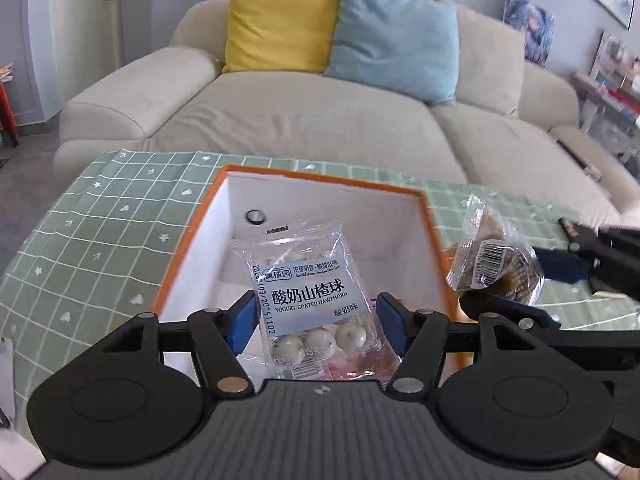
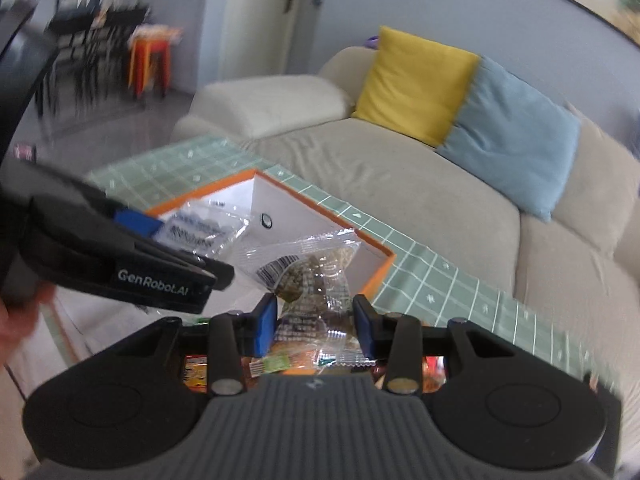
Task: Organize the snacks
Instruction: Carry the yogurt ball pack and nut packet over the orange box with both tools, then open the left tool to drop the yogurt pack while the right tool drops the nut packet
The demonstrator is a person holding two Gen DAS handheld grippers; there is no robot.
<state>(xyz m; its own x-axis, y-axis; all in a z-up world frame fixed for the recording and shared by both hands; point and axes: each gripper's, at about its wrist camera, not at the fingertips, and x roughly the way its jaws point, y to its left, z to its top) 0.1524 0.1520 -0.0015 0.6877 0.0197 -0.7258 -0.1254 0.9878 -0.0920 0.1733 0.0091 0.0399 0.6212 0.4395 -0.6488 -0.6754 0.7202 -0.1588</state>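
Observation:
An orange-rimmed box [image 1: 434, 236] with a white inside stands on the green checked tablecloth [image 1: 100, 224]. My left gripper [image 1: 316, 320] is shut on a clear bag of yogurt-coated hawthorn balls [image 1: 308, 292] and holds it over the box. My right gripper [image 2: 316, 320] is shut on a clear bag with a brown snack [image 2: 308, 276], just right of the box; this bag also shows in the left wrist view [image 1: 496, 264]. The box [image 2: 372, 248] and the hawthorn bag [image 2: 200, 228] show in the right wrist view too.
A beige sofa [image 1: 320, 120] with a yellow cushion [image 1: 280, 20] and a blue cushion [image 1: 396, 40] lies behind the table. More colourful snack packets [image 2: 280, 362] lie below my right gripper. A round metal ring [image 1: 256, 216] is on the box wall.

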